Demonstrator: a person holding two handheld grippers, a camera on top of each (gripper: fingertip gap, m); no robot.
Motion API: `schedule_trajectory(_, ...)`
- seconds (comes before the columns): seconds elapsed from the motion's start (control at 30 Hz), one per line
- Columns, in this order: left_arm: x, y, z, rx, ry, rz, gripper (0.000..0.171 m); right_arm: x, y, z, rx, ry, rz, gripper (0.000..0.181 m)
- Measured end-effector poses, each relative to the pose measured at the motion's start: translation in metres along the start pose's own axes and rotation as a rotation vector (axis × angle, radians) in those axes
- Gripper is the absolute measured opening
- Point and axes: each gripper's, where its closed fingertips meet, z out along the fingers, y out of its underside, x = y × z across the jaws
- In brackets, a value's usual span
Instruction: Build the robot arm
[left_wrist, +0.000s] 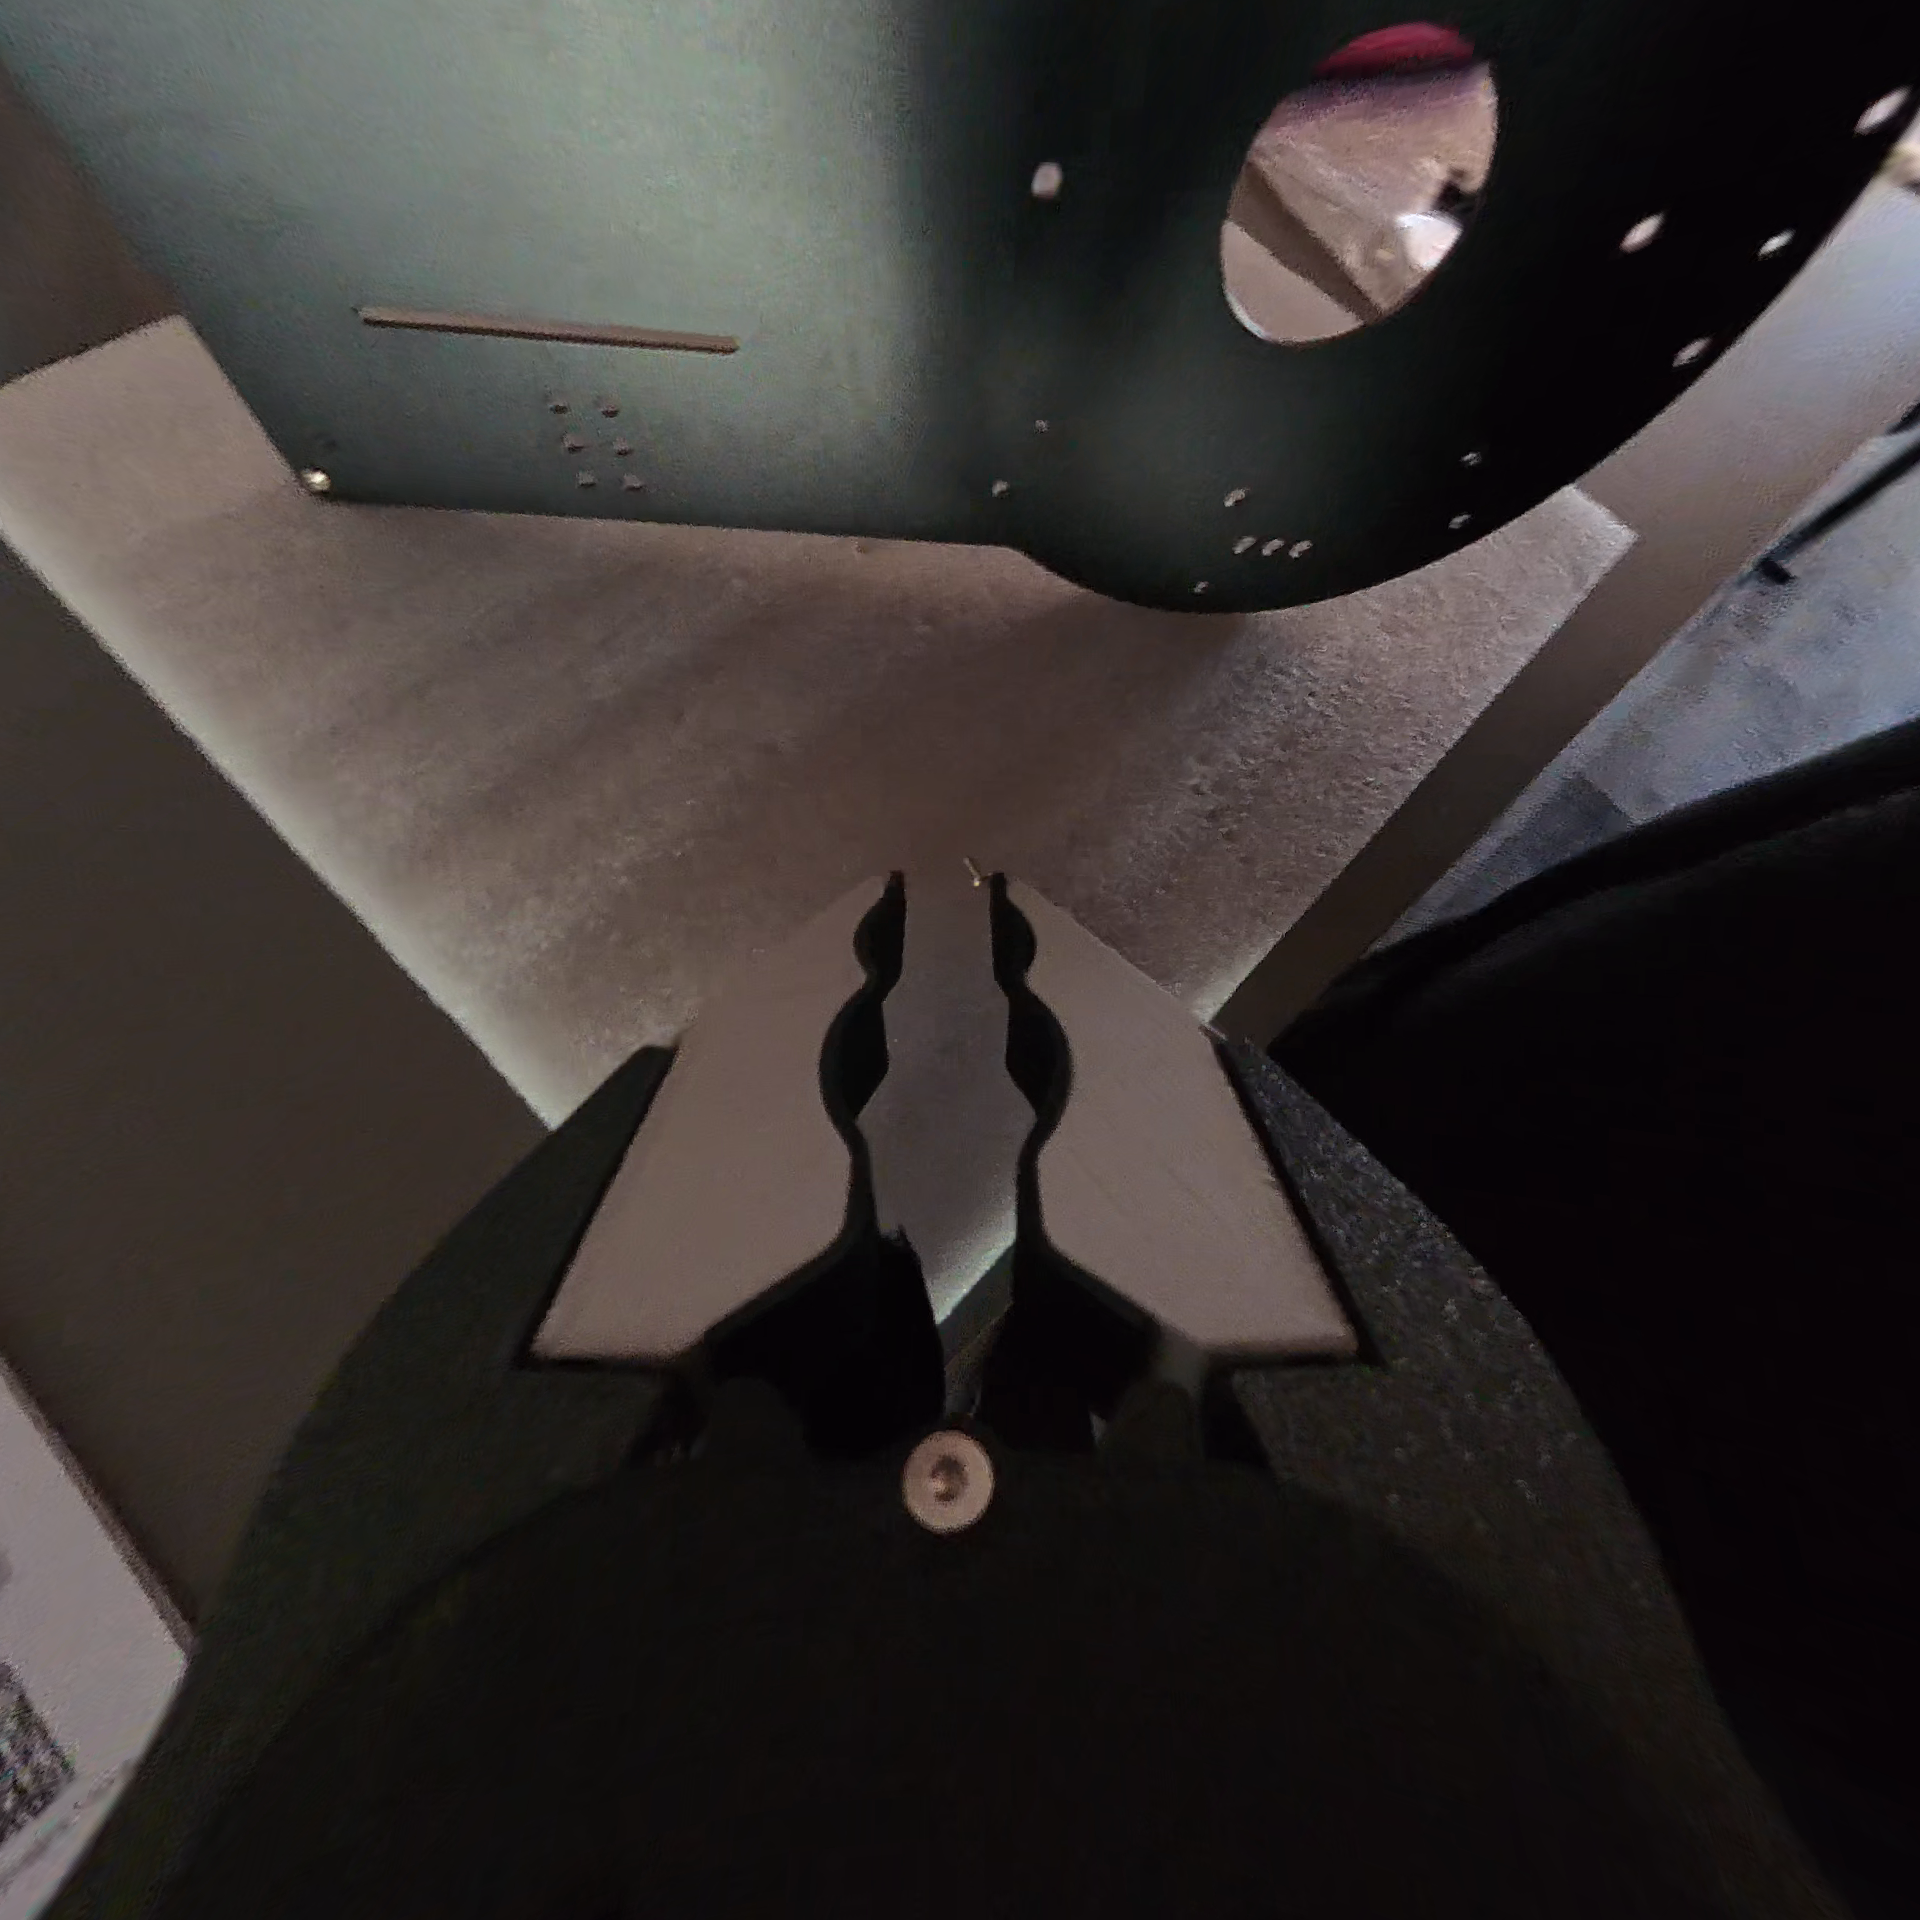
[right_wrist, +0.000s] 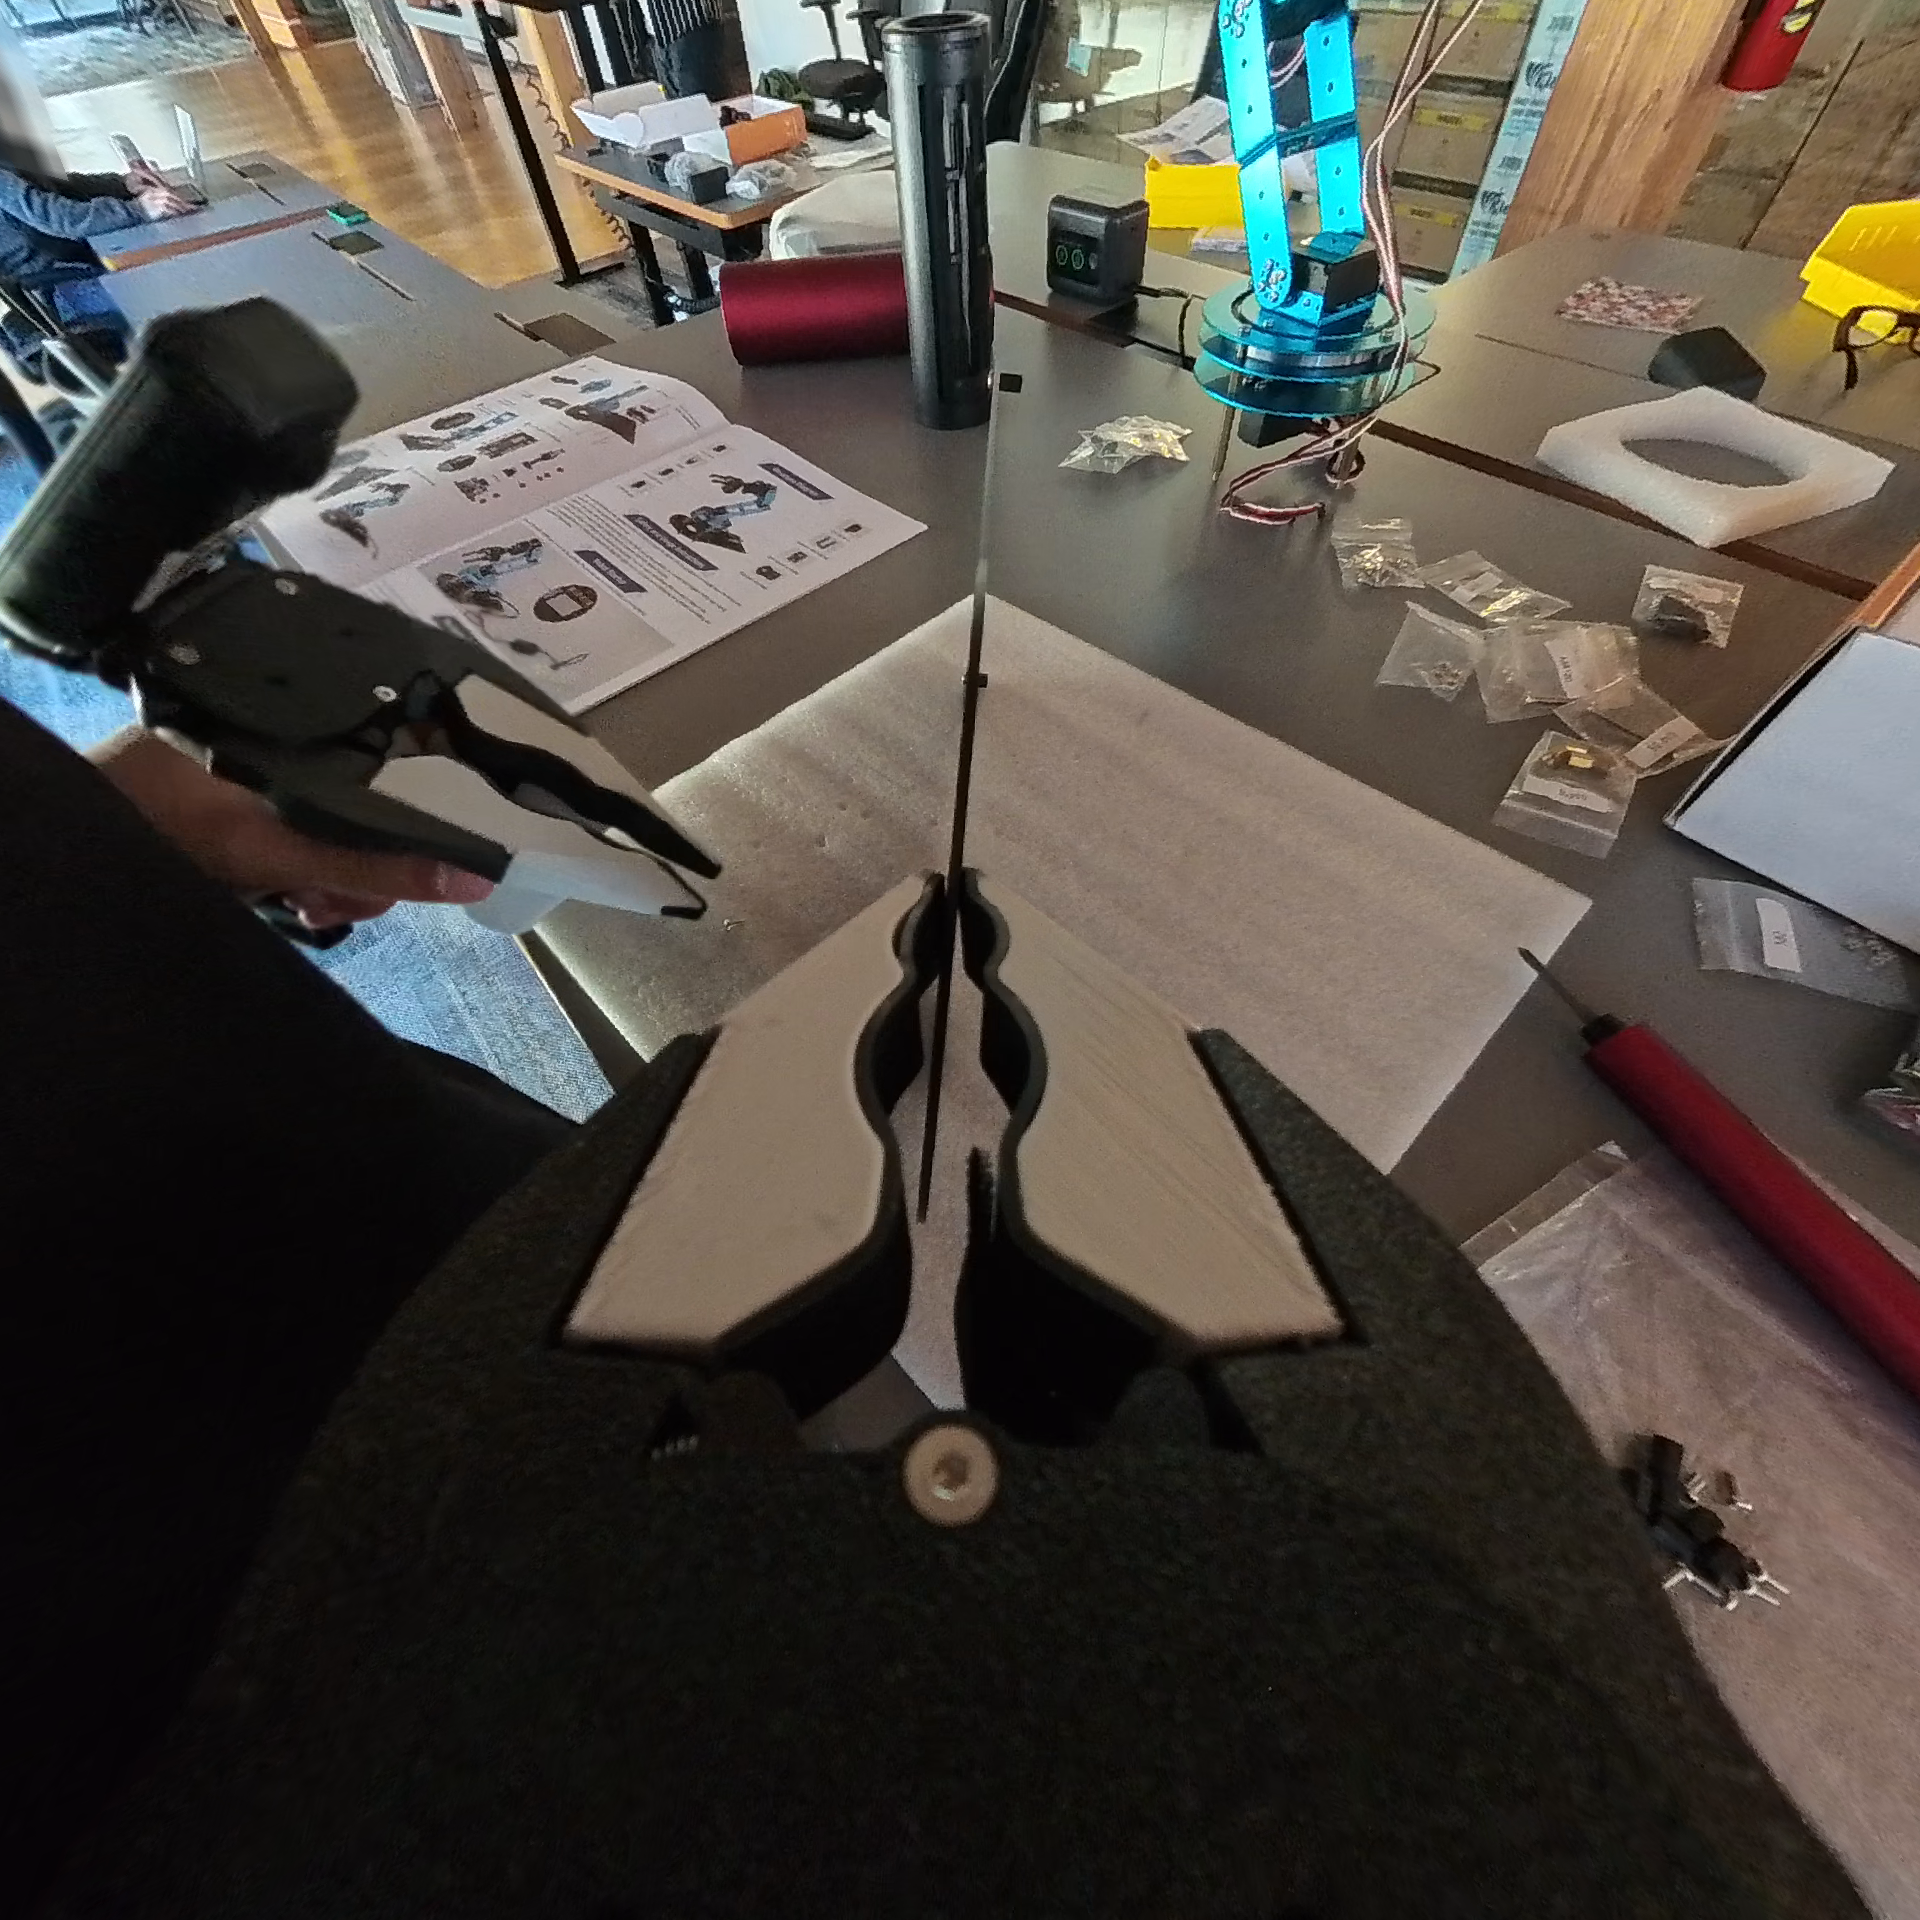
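Note:
My right gripper (right_wrist: 954, 883) is shut on a thin black plate (right_wrist: 978, 582), held upright and seen edge-on over a white foam sheet (right_wrist: 1195, 831). In the left wrist view the same plate (left_wrist: 727, 208) fills the top as a flat black panel with a large round hole, a slot and small holes. My left gripper (left_wrist: 945, 883) is open by a narrow gap, low over the foam sheet (left_wrist: 623, 727) below the plate. A tiny screw (left_wrist: 971, 871) lies on the foam at its right fingertip. The left gripper (right_wrist: 691, 894) also shows in the right wrist view, left of the plate.
On the dark table: an open manual (right_wrist: 582, 509), a black upright tube (right_wrist: 940, 208), a red cylinder (right_wrist: 810, 307), a blue robot arm (right_wrist: 1299, 208), several small parts bags (right_wrist: 1538, 665), a red-handled screwdriver (right_wrist: 1745, 1174), a foam ring (right_wrist: 1704, 478), a white box (right_wrist: 1829, 779). Some 15 cm of space lies between my two pairs of fingers. My right gripper is the nearer one to the red-handled screwdriver (right_wrist: 1745, 1174): about 25 cm, against 35 cm.

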Motion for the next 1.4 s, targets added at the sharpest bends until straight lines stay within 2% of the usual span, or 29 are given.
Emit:
schedule_trajectory(0.1,-0.002,0.001,0.003,0.009,-0.06,-0.01,0.016,0.001,0.0,0.0,-0.003,-0.007,0.001,0.001)
schedule_trajectory(0.47,0.001,0.007,0.013,-0.022,-0.114,0.034,0.007,0.0,0.0,0.0,-0.016,-0.011,-0.025,0.001)
schedule_trajectory(0.5,0.002,0.006,0.013,-0.021,-0.116,0.042,0.001,0.0,0.0,0.0,-0.015,-0.011,-0.024,0.001)
schedule_trajectory(0.8,0.004,0.006,0.015,-0.042,-0.092,0.059,0.001,0.001,0.0,0.0,-0.01,-0.011,-0.02,0.001)
schedule_trajectory(0.87,0.006,0.005,0.014,-0.045,-0.055,0.104,0.0,0.001,0.0,0.0,-0.009,-0.01,-0.017,0.002)
schedule_trajectory(0.97,0.008,0.006,0.013,-0.059,0.035,0.295,0.0,0.001,0.0,0.0,-0.009,-0.01,-0.018,0.001)
schedule_trajectory(1.03,0.001,0.008,0.01,-0.089,0.08,0.409,0.0,0.001,0.0,0.0,-0.01,-0.012,-0.021,0.001)
schedule_trajectory(1.1,-0.01,0.006,0.004,-0.102,0.103,0.445,0.0,0.001,0.0,0.0,-0.014,-0.014,-0.025,0.002)
schedule_trajectory(1.17,-0.024,0.006,-0.001,-0.133,0.1,0.405,0.004,0.001,0.0,0.0,-0.017,-0.014,-0.03,0.002)
schedule_trajectory(1.2,-0.031,0.003,-0.004,-0.123,0.08,0.369,0.012,0.001,0.0,0.0,-0.018,-0.014,-0.03,0.002)
schedule_trajectory(1.3,-0.052,-0.004,-0.012,-0.071,-0.065,0.237,0.016,0.002,0.0,0.0,-0.015,-0.012,-0.023,0.001)
schedule_trajectory(1.4,-0.046,-0.005,-0.014,-0.016,-0.117,0.114,0.016,0.002,0.0,0.0,-0.012,-0.011,-0.016,0.001)
